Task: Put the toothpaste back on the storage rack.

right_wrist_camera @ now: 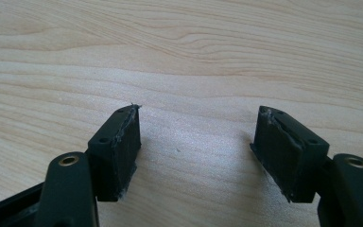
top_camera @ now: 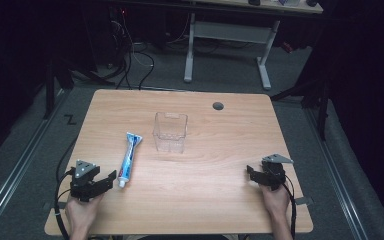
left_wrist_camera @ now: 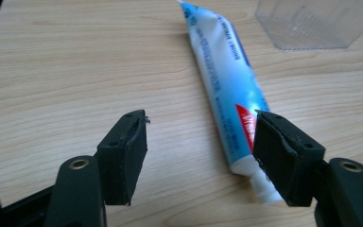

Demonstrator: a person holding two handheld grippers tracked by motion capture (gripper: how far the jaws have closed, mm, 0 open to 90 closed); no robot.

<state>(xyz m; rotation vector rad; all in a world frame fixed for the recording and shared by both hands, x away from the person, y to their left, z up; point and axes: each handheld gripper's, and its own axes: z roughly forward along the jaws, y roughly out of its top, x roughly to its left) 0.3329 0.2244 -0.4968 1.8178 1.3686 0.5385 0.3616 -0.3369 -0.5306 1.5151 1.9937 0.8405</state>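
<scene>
Toothpaste tube [left_wrist_camera: 227, 85] flat on table, cap beside left tool [left_wrist_camera: 201, 156], untouched

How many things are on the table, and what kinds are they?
toothpaste tube: 1
clear plastic box: 1
grippers: 2, the left gripper and the right gripper
Total: 4

Both hands grip low: left tool [top_camera: 111, 176] and right tool [top_camera: 248, 171] gape (jaws spread, empty).
</scene>
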